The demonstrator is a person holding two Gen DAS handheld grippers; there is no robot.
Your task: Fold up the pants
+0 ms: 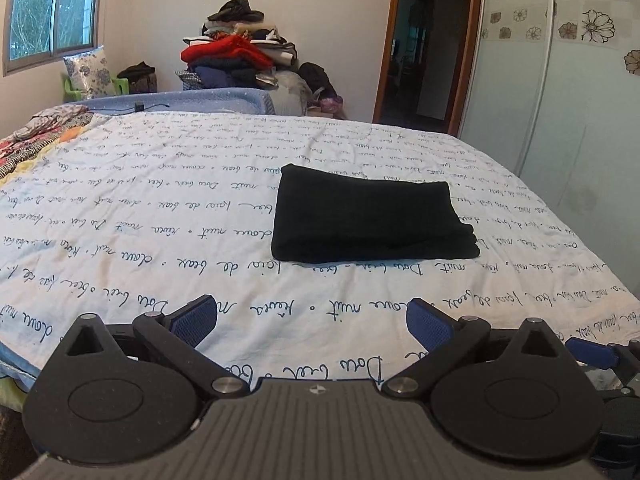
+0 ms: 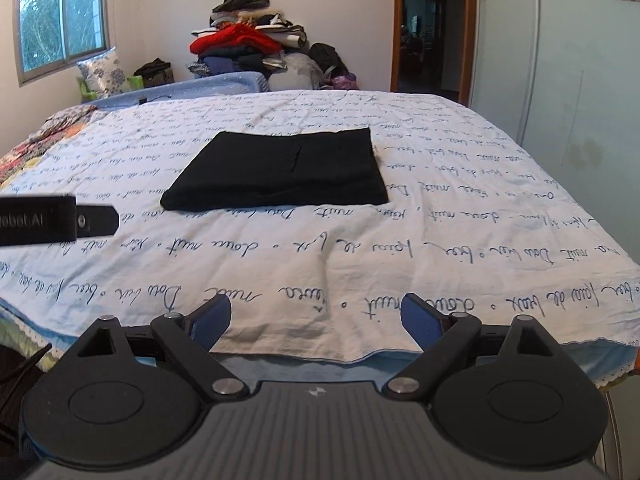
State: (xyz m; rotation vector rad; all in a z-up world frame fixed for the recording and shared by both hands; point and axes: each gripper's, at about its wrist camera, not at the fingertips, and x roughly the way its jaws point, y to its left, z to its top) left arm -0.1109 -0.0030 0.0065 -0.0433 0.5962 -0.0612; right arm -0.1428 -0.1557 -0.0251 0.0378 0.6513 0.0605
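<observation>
I am looking along both grippers at a bed [image 1: 120, 208] covered by a white sheet printed with dark handwriting. The black pants [image 1: 370, 216] lie on the sheet roughly midway across the bed, well in from its near edge and its right edge, already folded into a compact, squared-off rectangle several layers thick. From the right wrist view the same bundle [image 2: 280, 170] sits flat with straight edges and a faint seam line across its top. My left gripper [image 1: 312, 320] hangs over the near edge of the bed with its blue-padded fingers spread wide and nothing between them. My right gripper [image 2: 316, 320] hovers just off the near edge in the same condition, its jaws apart and empty. Both are well apart from the pants. In the right wrist view the side of the left gripper shows as a black bar at the left. Beyond the far edge of the bed stands a pile of clothes [image 1: 240, 52], with a window [image 1: 52, 12] on the left wall and an open doorway [image 1: 432, 40] on the right. I judge the folding essentially finished: no loose leg or waistband shows, so at most a light tidying or moving the bundle aside remains.
</observation>
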